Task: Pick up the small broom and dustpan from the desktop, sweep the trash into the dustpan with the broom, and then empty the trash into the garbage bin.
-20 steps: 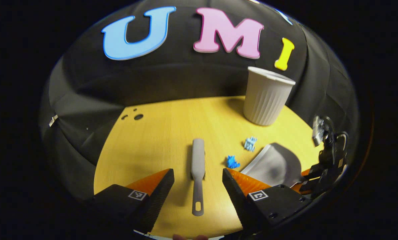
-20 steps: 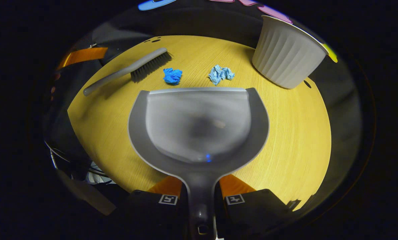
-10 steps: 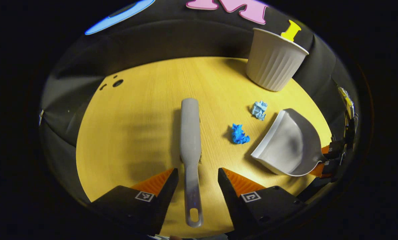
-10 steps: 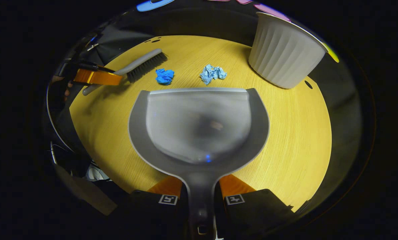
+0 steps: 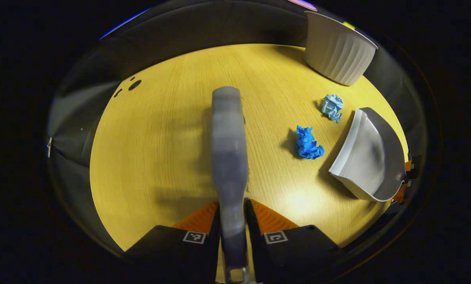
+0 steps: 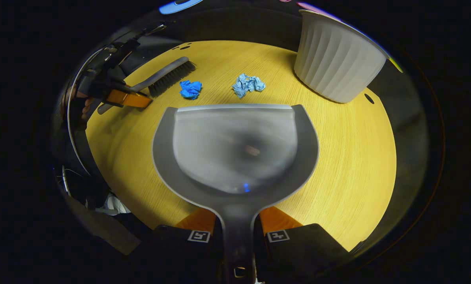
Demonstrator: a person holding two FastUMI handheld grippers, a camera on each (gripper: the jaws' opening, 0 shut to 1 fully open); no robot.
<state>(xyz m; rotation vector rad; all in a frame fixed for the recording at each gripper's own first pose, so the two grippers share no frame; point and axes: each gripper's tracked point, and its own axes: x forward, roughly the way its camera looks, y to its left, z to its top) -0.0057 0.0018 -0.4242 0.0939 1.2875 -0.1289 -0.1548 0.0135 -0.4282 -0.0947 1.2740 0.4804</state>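
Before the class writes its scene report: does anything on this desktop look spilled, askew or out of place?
Only the trash stands out: a dark blue paper wad and a pale blue paper wad lie loose on the desktop, ahead of the dustpan. The bin stands upright, nothing looks damaged.

We see a dim booth with fisheye bending at the edges, glare on the surface [image 5: 298, 199], and a blurred broom [image 5: 227, 150] up close.

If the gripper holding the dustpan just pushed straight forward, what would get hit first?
Probably the pale blue paper wad. The right gripper holds the dustpan with its front lip facing that wad, which lies just beyond it on the table. The darker wad sits off to the left; depth is uncertain.
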